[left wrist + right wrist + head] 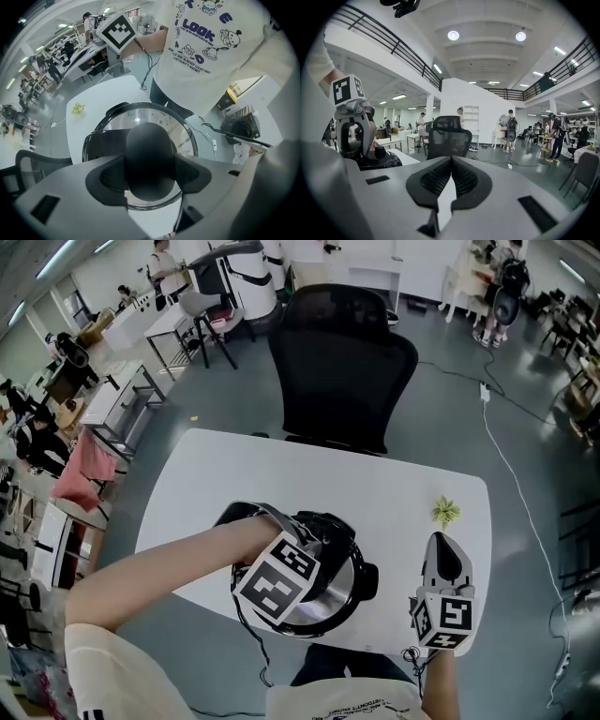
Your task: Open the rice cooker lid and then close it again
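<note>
A black rice cooker [361,579] with a shiny steel lid [180,129] stands at the near edge of the white table [234,474]. My left gripper [309,549] points straight down over it. In the left gripper view its jaws are shut on the lid's round black knob [149,157], pads pressed on both sides. The lid lies low on the pot. My right gripper [439,544] hovers over the table's right side, apart from the cooker, jaws shut with nothing between them [451,185]. In the right gripper view the left gripper [354,136] and the cooker [377,163] show at the left.
A black office chair [342,362] stands behind the table's far edge. A small green thing [445,512] lies on the table just ahead of the right gripper. A cord [220,131] runs off the cooker toward the floor. People and desks are far behind.
</note>
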A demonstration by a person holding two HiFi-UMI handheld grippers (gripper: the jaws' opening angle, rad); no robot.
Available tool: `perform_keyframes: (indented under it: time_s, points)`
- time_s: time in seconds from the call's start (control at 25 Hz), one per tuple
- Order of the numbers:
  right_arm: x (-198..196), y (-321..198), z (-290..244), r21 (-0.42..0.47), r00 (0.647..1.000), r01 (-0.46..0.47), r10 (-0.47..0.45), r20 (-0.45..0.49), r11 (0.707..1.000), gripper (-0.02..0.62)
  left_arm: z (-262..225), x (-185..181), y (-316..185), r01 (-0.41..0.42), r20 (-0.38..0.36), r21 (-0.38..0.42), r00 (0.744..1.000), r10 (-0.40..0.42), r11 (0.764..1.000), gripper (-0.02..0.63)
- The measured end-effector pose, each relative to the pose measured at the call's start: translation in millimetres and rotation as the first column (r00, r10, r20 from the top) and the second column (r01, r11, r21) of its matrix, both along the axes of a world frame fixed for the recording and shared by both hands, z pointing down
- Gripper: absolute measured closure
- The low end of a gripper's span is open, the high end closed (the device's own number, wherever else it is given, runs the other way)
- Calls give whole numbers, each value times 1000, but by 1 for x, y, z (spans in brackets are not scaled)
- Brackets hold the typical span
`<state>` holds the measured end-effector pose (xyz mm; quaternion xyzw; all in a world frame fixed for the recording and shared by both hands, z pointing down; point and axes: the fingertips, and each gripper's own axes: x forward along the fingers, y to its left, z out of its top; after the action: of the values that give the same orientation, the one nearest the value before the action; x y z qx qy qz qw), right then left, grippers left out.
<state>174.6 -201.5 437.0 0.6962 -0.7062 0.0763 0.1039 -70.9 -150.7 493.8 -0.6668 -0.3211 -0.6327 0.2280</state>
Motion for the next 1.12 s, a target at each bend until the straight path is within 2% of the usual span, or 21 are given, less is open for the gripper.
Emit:
perform_keyframes:
  time_s: [0.16,0.44,0.72,1.12]
  points:
    - [-3,-3,1,-4,1000,4,-4,3,1000,580,0,0,-1,16,-3,5,1000,-16,1000,310]
    - [-5,-2,-1,1,1000,3,-3,7,1000,580,0,0,2,9,46,50,999,-11,999,308]
    - [-6,1,1,3,1000,11,-11,9,1000,580,1,1,2,44,18,55,999,-45,998,316]
    - [-9,7,2,6,999,27,-27,29,1000,580,-14,2,9,77,-53,132,996,-70,988,316]
